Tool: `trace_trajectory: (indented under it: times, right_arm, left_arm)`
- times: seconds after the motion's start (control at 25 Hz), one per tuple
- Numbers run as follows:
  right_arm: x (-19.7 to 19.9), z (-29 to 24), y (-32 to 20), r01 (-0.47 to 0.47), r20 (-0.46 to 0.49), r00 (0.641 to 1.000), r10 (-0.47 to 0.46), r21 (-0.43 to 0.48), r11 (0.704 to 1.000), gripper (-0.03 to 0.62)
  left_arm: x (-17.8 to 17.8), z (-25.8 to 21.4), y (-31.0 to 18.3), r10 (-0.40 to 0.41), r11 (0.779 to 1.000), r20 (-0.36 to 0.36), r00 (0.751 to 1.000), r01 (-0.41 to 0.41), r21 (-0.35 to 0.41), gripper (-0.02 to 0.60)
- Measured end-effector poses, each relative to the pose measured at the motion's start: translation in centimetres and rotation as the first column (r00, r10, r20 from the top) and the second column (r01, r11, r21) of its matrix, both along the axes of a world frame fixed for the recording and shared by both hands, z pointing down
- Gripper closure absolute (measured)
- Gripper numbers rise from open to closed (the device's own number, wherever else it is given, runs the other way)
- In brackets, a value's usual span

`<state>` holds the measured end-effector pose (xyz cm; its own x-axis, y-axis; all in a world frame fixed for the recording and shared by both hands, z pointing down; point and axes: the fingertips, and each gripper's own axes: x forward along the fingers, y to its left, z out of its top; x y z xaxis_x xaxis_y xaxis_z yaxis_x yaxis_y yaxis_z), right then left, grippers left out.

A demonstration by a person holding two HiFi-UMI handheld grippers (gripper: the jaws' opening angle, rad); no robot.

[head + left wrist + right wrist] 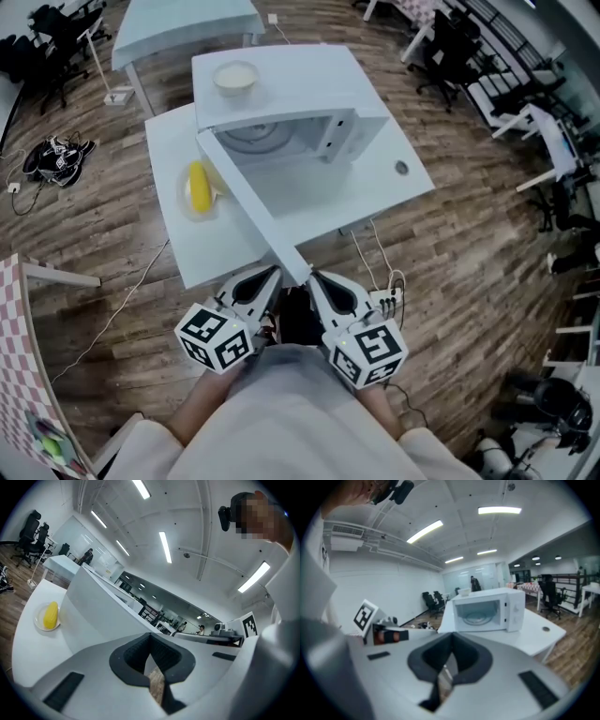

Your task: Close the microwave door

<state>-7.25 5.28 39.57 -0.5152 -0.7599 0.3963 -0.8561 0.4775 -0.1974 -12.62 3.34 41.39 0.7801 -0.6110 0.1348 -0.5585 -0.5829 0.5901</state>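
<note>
Wooden flooring surrounds the white table [403,192] where the microwave [319,94] stands with its door [248,202] swung wide toward the person, whose left gripper [272,277] and right gripper [317,278], jaws seemingly pressed together on nothing, hover at the door's free edge, probably placed to push it shut.

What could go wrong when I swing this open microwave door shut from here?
1. The corn on its plate lies close to the outer face of the open door. The left claw, reaching behind the door to push, might knock it.
2. A bowl sits on top of the microwave. A hard slam could jolt it or shift the microwave on the table.
</note>
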Motion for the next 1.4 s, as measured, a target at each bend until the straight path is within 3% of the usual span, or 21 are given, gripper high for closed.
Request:
trace_trajectory:
  times: [1.4]
  right_arm:
    - [4.9, -0.1, -4.2, -0.004, 0.074, 0.997, 0.005, -0.012, 1.0, 0.574]
  left_arm:
    - [4.8, 0.4, -3.1, 0.036, 0.997, -0.023, 0.999, -0.038, -0.063, 0.565]
